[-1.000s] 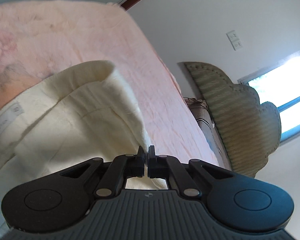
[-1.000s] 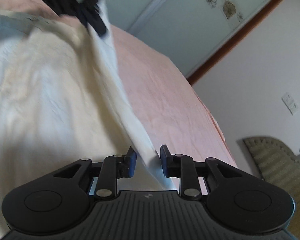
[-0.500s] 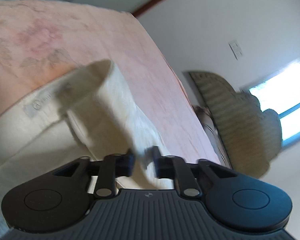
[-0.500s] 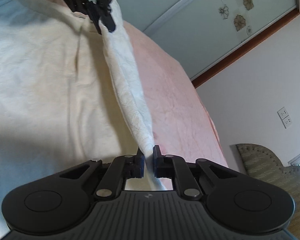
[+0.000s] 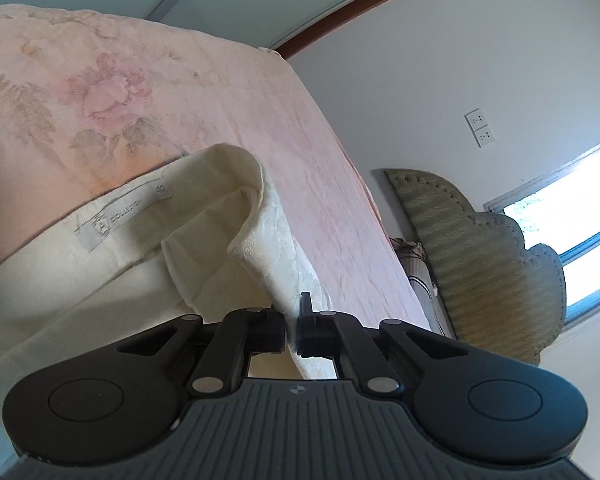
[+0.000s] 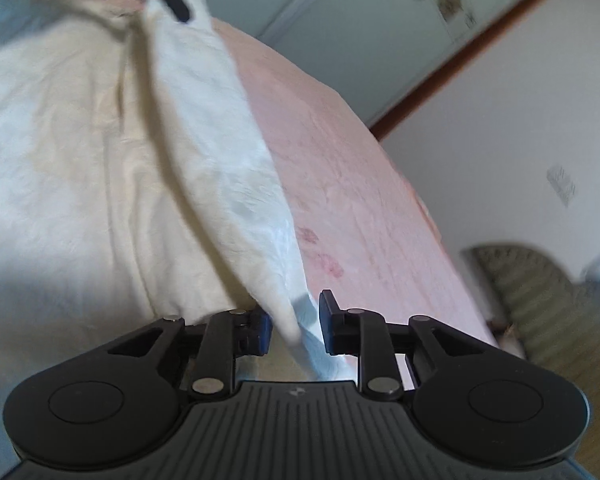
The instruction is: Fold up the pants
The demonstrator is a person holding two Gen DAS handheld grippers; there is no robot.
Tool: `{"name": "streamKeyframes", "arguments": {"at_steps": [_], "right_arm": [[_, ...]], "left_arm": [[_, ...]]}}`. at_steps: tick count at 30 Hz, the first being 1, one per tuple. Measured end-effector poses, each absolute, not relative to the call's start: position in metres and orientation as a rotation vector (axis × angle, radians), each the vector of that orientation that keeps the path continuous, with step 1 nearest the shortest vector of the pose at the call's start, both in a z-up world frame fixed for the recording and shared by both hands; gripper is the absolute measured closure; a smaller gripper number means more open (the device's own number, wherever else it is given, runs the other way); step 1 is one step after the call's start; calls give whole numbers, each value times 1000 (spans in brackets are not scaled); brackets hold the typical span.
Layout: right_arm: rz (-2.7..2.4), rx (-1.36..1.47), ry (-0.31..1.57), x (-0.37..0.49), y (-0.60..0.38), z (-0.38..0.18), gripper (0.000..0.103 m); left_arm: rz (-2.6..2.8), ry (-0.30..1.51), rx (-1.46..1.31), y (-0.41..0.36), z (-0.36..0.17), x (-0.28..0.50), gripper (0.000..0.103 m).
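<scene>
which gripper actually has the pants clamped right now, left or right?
The left gripper: its jaws are shut on the cream pants. The right gripper has its jaws apart, with the fabric edge passing loosely between them.

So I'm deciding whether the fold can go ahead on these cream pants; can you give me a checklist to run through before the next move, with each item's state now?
1. Left gripper clamped on the pants edge: ok, fabric pinched between shut fingers.
2. Right gripper clamped on cloth: not ok, fingers apart, fabric loose between them.
3. Waistband label facing up: ok.
4. Pants lying on the pink bedspread: ok.
5. Lifted edge taut between the grippers: cannot tell, the right wrist view is blurred.
</scene>
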State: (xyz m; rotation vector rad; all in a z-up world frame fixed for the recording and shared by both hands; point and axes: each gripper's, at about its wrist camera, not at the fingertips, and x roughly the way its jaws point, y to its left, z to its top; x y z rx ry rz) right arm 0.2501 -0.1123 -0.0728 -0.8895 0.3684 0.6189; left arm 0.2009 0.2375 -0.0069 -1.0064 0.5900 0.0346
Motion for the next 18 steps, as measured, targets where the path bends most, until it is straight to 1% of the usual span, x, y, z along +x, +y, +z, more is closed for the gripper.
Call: {"name": "streamKeyframes", "arguments": {"at_steps": [1, 3, 10, 14, 18], "right_arm": [[618, -862, 376, 250, -114, -70, 91], [611, -872, 357, 238, -115, -62, 92], [655, -899, 295, 148, -122, -33, 93], [715, -898, 314, 96, -122, -32, 93], [754, -869, 346, 64, -122, -37, 93]], "left_arm": [[25, 592, -1004, 239, -5, 197, 100], [-5, 599, -992, 242, -1, 189, 100], [-60, 612, -944, 254, 6, 134, 100], [-68, 624, -908, 259, 6, 96, 100], [-57, 671, -873, 261, -1, 64, 100]]}}
